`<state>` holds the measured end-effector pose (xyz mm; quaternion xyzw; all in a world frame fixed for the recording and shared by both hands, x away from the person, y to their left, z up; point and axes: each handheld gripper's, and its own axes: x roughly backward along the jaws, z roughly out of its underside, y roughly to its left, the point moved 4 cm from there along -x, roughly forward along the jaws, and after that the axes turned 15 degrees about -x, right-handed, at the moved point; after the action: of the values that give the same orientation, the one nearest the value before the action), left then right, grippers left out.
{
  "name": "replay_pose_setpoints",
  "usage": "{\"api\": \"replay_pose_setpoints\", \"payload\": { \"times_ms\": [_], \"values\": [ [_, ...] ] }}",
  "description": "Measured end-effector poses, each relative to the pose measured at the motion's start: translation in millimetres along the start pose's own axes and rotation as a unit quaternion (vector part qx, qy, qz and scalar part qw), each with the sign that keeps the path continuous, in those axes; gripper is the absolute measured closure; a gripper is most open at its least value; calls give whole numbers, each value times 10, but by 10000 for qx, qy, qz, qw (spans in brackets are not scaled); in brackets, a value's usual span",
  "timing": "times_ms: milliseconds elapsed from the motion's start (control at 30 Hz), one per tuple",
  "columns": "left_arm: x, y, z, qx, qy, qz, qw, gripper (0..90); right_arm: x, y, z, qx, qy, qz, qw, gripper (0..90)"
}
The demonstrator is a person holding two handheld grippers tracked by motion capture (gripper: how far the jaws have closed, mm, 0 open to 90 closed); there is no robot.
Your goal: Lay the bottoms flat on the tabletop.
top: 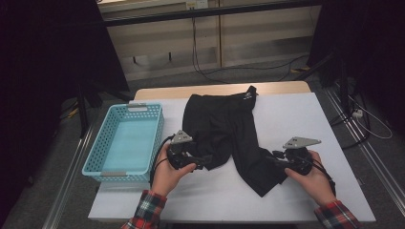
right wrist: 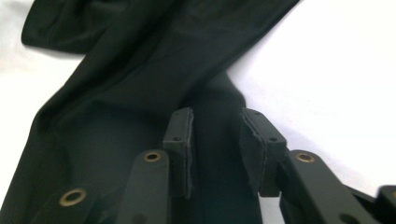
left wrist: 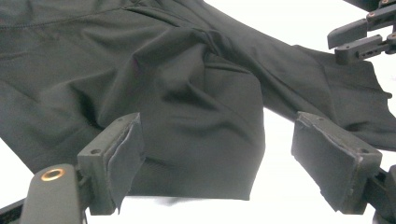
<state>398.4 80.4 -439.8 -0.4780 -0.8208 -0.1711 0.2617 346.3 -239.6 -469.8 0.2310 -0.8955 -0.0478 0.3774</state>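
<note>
We see a pair of black shorts (top: 224, 129) spread on the white bench (top: 305, 119), with the waist at the far side and the two legs toward the person. The left tool (top: 206, 159) is at the hem of one leg. In the left gripper view its jaws stand wide apart, and the folded end of this leg (left wrist: 201, 130) lies between them, but the pads (left wrist: 128, 154) do not press on it. Beyond this tool, up and to its right in the same view, the right tool (left wrist: 359, 42) hovers just over the other leg.

The right tool (top: 273, 158) is at the edge of the second leg. In the right gripper view its jaws are parted only a little, a narrow gap, and the black cloth (right wrist: 140, 93) lies under and ahead of them; the pads (right wrist: 254, 144) are not closed on the fabric. The white bench surface is to the right of this tool.

A light blue basket (top: 102, 143) stands on the bench behind the left tool, away from the shorts, near but not touching the hand (top: 167, 174) that holds it.
</note>
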Motion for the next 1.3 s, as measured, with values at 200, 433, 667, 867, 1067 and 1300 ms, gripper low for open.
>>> {"api": "replay_pose_setpoints", "payload": {
  "times_ms": [200, 433, 667, 867, 1067, 1300],
  "values": [
    [7, 2, -3, -5, -12, -13, 10000, 176, -79, 117, 61, 260, 359, -81, 9990, 730],
    [1, -12, -4, -15, -9, 5, 10000, 176, -116, 137, 89, 154, 452, -208, 9986, 896],
    [-9, -39, -26, -80, -1, 12, 10000, 176, 4, 136, -23, -47, 149, -414, 9990, 900],
    [-39, -86, -40, -83, -27, 115, 9999, 176, 251, 80, -213, -222, -396, -446, 9980, 900],
    [-92, -171, -75, -178, -48, 207, 9996, 178, 384, -244, -310, -755, -830, -229, 9934, 900],
    [-241, -393, -175, -414, -229, 457, 9978, 193, 257, -512, -281, -894, -740, 263, 9929, 900]
  ]
}}
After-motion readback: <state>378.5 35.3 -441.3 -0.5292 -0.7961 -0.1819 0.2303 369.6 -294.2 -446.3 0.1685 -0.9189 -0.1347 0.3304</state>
